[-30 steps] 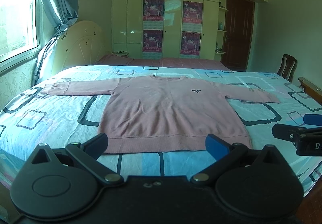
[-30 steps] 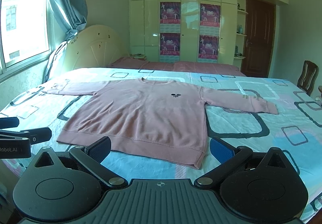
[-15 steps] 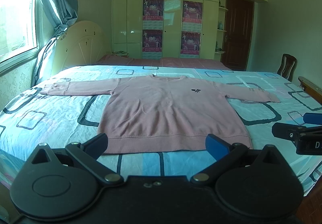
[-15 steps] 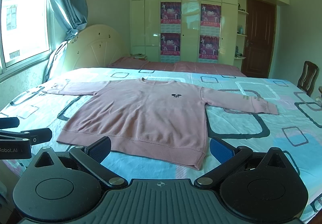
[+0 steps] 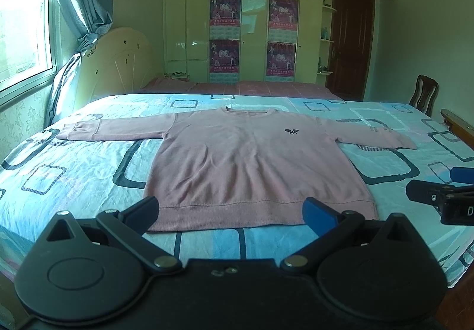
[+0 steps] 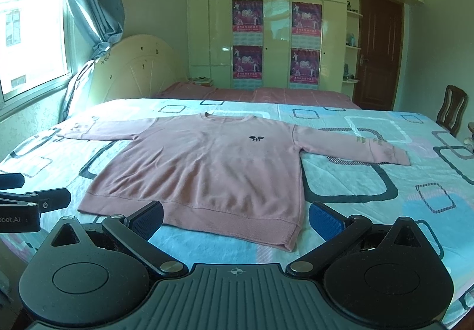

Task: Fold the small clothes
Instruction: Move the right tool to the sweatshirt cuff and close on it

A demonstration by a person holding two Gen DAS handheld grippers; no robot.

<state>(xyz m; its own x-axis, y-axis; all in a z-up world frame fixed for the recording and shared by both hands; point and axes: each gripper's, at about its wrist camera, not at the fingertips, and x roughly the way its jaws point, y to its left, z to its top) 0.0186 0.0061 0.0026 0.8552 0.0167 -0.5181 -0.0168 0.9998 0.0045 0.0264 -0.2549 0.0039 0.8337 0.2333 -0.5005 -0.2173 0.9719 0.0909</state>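
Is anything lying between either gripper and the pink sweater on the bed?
Nothing visible. The left gripper and right gripper are both open just short of the pink sweater's hem, with only bare bedsheet between.

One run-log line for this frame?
stage: pre-grasp | pink sweater: flat, unfolded on bed | left gripper: open | right gripper: open

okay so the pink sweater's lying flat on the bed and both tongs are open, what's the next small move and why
Probably ease the left tongs forward and down to the hem of the pink sweater. The garment lies flat on the bed, sleeves out, unfolded, and both the left and the right tongs hover open, short of it, holding nothing.
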